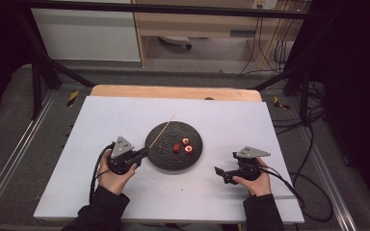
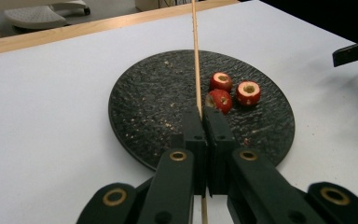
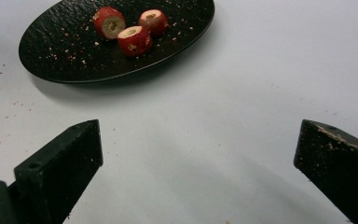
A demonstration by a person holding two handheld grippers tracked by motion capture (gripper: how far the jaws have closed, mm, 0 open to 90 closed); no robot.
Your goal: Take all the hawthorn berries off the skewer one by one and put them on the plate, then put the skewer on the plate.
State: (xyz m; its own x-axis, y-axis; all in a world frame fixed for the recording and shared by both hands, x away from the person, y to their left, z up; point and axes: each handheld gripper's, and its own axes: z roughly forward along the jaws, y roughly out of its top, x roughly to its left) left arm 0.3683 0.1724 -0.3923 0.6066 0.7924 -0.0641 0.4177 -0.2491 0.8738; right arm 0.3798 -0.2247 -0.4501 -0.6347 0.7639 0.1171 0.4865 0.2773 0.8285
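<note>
Left gripper (image 2: 200, 116) clamped on skewer (image 2: 196, 56), right gripper (image 3: 196, 154) wide open and empty; thin stick could probably slip or snap when spearing the fruit pieces (image 2: 235, 91).

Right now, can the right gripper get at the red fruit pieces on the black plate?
Probably yes. The right gripper is open, holds nothing, and sits on bare table beside the plate. Nothing lies between it and the fruit pieces; the left gripper's skewer runs beside them.
</note>
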